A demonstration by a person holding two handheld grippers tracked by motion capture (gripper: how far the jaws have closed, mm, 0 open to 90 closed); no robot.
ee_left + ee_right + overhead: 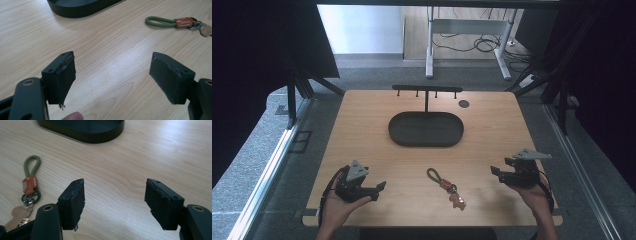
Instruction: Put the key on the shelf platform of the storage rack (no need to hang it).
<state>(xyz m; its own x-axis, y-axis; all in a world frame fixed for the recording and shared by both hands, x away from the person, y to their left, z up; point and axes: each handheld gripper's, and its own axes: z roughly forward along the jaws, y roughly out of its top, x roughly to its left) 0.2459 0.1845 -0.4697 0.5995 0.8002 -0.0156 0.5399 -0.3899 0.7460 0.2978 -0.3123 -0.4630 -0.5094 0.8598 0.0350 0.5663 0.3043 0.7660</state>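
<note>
Keyring (446, 186) lying on table (362, 130) between wide, empty left tongs (381, 187) and right tongs (496, 170); approaching its green loop looks best.

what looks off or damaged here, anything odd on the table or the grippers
The pads are worn: the left gripper has a frayed, peeling pad and the right gripper ragged pad edges. The keychain lies loose on the table, not on the hook stand.
</note>
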